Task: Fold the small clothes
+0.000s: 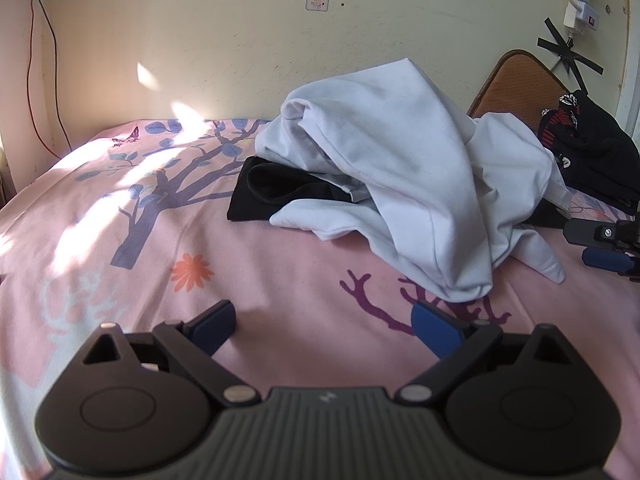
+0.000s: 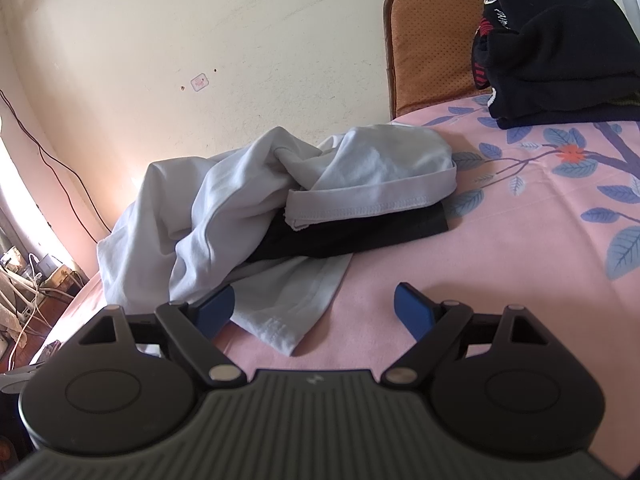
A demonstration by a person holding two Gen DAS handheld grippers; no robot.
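A crumpled white garment (image 1: 404, 176) lies heaped on the pink bed sheet (image 1: 248, 264), over a black garment (image 1: 272, 192). My left gripper (image 1: 326, 326) hovers open just in front of the heap's near hem, nothing between its blue pads. In the right wrist view the same white garment (image 2: 248, 200) covers the black garment (image 2: 360, 236). My right gripper (image 2: 314, 310) is open, and a white sleeve end (image 2: 280, 320) lies between its fingers, untouched by the right pad. The right gripper (image 1: 608, 248) also shows at the left wrist view's right edge.
A pile of dark folded clothes (image 2: 560, 48) with red and white print sits at the bed's far end, beside an orange padded chair back (image 2: 432, 40). The wall (image 1: 240, 40) runs right behind the bed. Cables and clutter (image 2: 28, 280) lie on the floor beyond the bed edge.
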